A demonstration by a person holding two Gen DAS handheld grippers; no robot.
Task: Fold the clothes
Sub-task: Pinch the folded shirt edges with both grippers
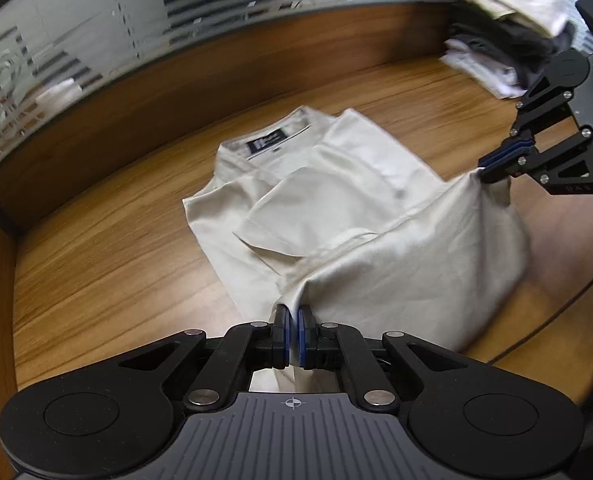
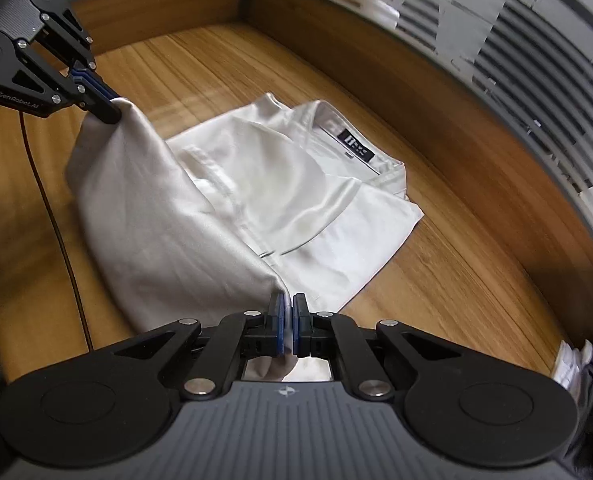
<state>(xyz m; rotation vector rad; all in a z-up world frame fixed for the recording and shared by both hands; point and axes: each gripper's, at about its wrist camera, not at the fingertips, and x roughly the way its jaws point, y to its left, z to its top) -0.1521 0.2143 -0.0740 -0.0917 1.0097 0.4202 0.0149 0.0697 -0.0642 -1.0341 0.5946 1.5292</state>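
Observation:
A cream-white shirt lies partly folded on the wooden table, its collar and dark label at the far end. My left gripper is shut on one corner of the shirt's near hem. My right gripper is shut on the other hem corner. Both corners are lifted off the table, and the hem hangs stretched between them as a raised flap over the shirt's body. Each wrist view also shows the other gripper pinching its corner: the right gripper and the left gripper.
A pile of folded clothes in white, dark and beige sits at the table's far right corner. A thin dark cable runs across the table beside the shirt. A wooden ledge and windows with blinds border the table's far side.

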